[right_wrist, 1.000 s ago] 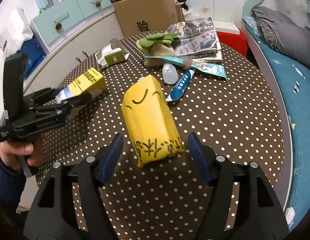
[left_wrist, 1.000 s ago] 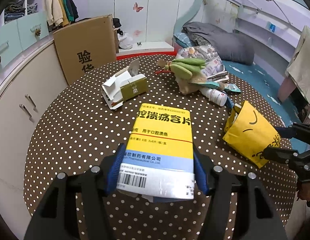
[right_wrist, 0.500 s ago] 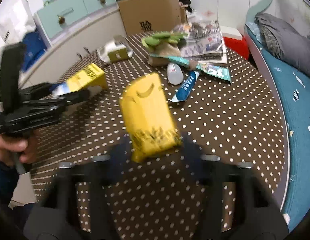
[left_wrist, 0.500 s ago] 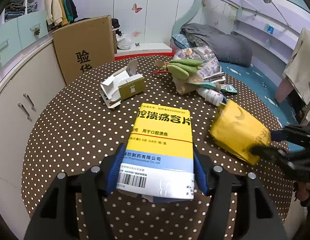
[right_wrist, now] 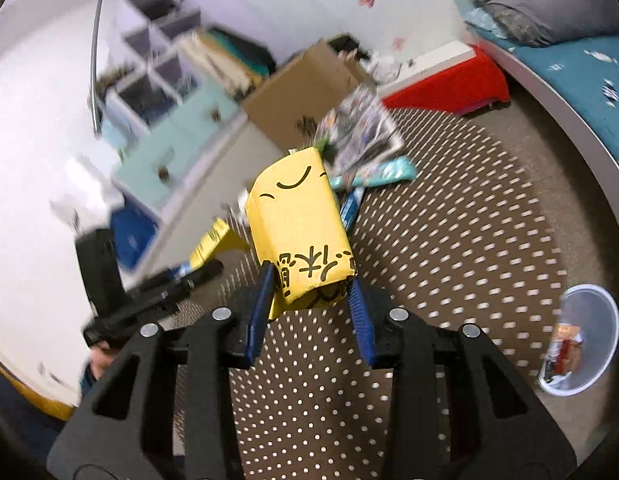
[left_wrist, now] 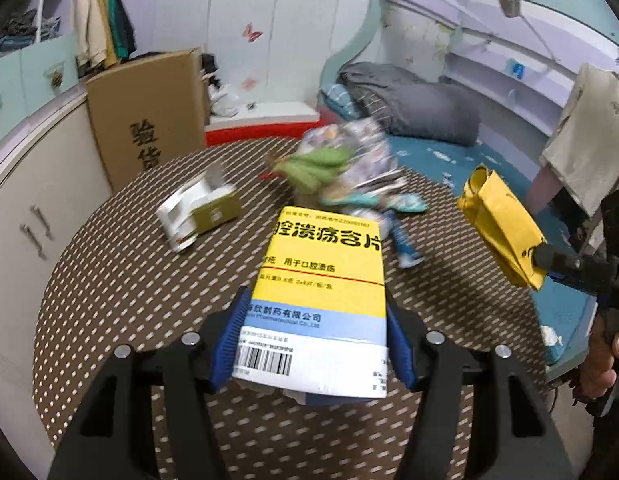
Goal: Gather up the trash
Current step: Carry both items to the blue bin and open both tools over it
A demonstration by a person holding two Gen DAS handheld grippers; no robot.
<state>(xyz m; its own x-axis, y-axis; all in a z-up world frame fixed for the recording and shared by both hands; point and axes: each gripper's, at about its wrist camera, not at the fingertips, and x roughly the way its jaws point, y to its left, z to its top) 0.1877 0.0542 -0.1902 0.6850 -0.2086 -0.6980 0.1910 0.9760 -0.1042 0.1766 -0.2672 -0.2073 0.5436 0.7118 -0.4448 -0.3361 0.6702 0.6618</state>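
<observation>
The left claw [left_wrist: 311,344] grips a yellow medicine box [left_wrist: 323,280] above the dotted bench [left_wrist: 121,280]. The right claw [right_wrist: 311,312], jaws closing, pinches a yellow paper bag [right_wrist: 297,216].

The round table with a brown, white-dotted cloth [left_wrist: 109,300] has a wide bare stretch along its near and left side. Toward its far edge a cluster blocks the way: an opened white and olive cardboard carton [left_wrist: 199,214] on the left, then a blurred heap of green plush, glossy magazines and teal wrappers [left_wrist: 345,176] filling the middle and right. A narrow gap of bare cloth lies between carton and heap. Behind the table a tall brown cardboard box [left_wrist: 145,116] stands against the pale cupboards. On the floor beside the table's near right edge, a translucent white plastic bin [right_wrist: 581,340] stands open-topped, with nothing above it.
</observation>
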